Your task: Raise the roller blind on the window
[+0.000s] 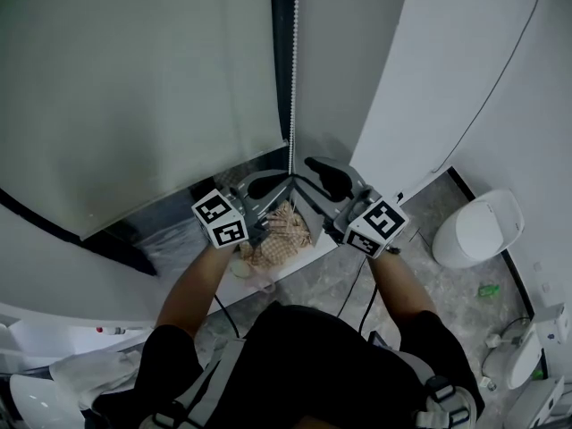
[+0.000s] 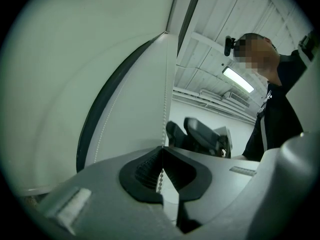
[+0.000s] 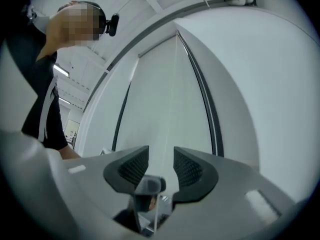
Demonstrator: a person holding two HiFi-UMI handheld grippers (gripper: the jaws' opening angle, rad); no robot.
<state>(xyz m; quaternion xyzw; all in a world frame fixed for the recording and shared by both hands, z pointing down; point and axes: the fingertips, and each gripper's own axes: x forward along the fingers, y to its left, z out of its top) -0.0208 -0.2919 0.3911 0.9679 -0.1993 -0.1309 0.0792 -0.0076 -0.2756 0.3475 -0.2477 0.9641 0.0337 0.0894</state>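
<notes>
The pale roller blind (image 1: 134, 88) hangs over the window at the left, its bottom bar low near the sill. Along its right edge a white bead chain (image 1: 293, 61) runs straight down. My left gripper (image 1: 284, 179) is shut on that chain; in the left gripper view the beads (image 2: 165, 99) drop into the closed pads (image 2: 150, 171). To the right of the chain, my right gripper (image 1: 315, 175) stands open, with nothing between its jaws. In the right gripper view that gripper (image 3: 161, 164) faces the blind (image 3: 165, 94).
A checked beige cloth (image 1: 281, 231) lies on the sill below the grippers. A white lidded bin or toilet (image 1: 478, 229) stands on the floor at the right, and a small green item (image 1: 488, 290) lies near it. A white wall (image 1: 429, 70) rises at the right.
</notes>
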